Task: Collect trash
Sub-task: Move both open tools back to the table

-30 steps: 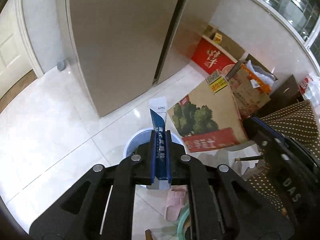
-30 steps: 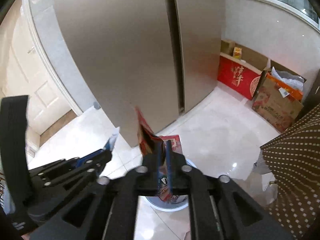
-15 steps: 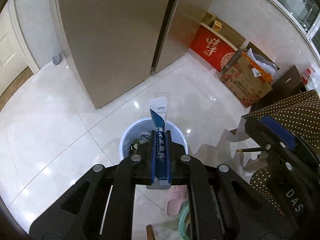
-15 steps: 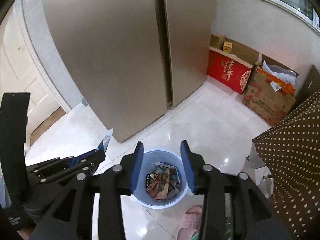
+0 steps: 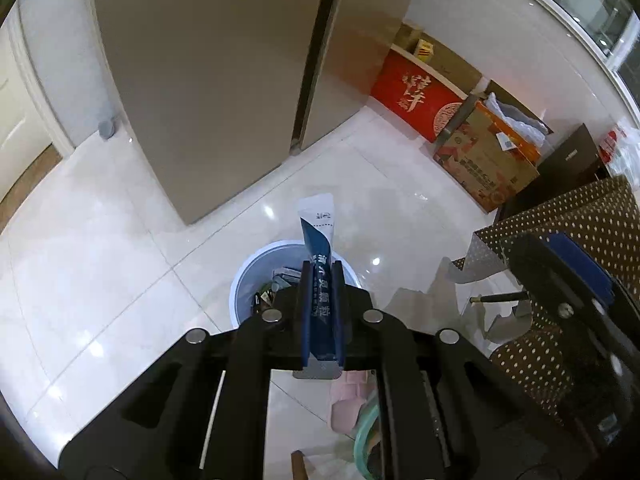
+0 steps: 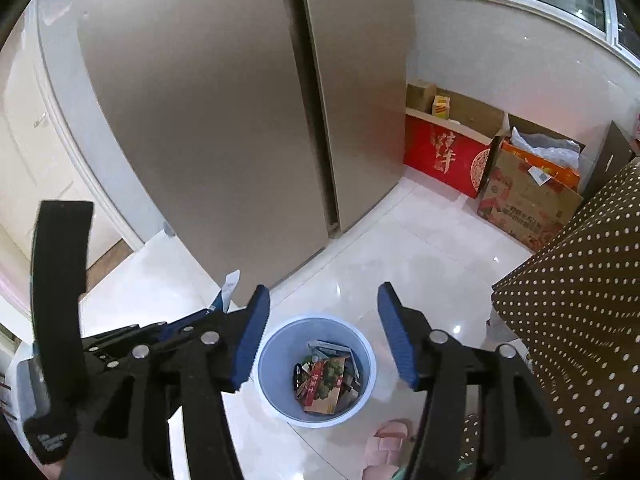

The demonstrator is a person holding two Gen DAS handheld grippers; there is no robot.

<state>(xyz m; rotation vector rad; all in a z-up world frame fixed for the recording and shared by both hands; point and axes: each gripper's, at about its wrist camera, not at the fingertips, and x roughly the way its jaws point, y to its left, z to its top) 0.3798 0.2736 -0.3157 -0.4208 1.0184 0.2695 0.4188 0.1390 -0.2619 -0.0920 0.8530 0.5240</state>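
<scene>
My left gripper (image 5: 322, 270) holds a slim blue and white packet (image 5: 318, 220) upright above the pale blue trash bin (image 5: 250, 276); its jaws are opening slightly with the packet still between the pads. In the right wrist view the bin (image 6: 276, 344) stands on the floor, holding a red printed carton (image 6: 324, 384) and other wrappers. My right gripper (image 6: 324, 294) hangs over the bin, its jaws opening wide with nothing between them. The left gripper's packet tip (image 6: 229, 284) shows to its left.
A tall beige fridge (image 6: 224, 120) stands behind the bin. A red gift box (image 6: 444, 156) and cardboard boxes (image 6: 528, 204) line the far wall. A brown polka-dot cloth (image 6: 580, 320) hangs at right. A pink slipper (image 6: 386, 440) lies beside the bin.
My right gripper let go of the red carton, which now lies in the bin, and its jaws spread wide. The left gripper, still holding the packet, drifted over the bin.
</scene>
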